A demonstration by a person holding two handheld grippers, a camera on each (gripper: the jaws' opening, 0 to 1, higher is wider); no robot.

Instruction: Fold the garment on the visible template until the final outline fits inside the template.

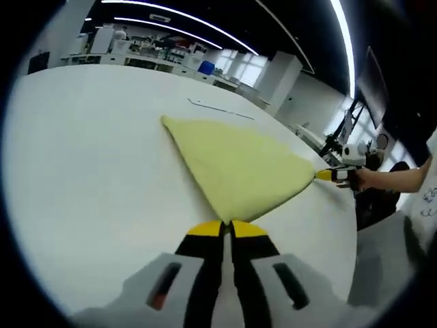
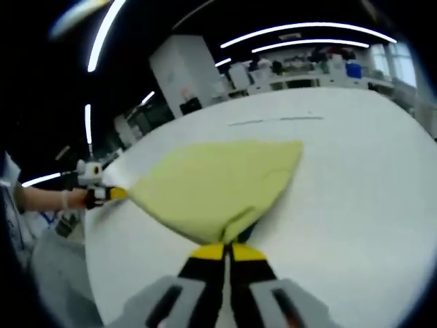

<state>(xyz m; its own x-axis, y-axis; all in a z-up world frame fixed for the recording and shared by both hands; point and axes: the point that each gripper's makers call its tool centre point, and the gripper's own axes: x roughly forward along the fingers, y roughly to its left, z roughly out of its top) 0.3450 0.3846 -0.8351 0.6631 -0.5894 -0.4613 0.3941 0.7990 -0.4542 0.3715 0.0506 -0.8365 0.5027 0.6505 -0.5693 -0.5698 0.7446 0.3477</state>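
One white table (image 1: 82,157) carries the yellow garment (image 1: 239,167), lying mid-table. The left gripper (image 1: 227,229) and right gripper (image 2: 227,251) each clamp a near corner, jaws together. Judged step: mid-fold. Next: carry both corners across the garment evenly.

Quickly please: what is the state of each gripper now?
Left gripper: closed on a corner of the yellow garment.
Right gripper: closed on another corner.

Grey-bodied left gripper (image 1: 227,227) and right gripper (image 2: 227,250), black fingers (image 1: 205,266) with yellow tips.
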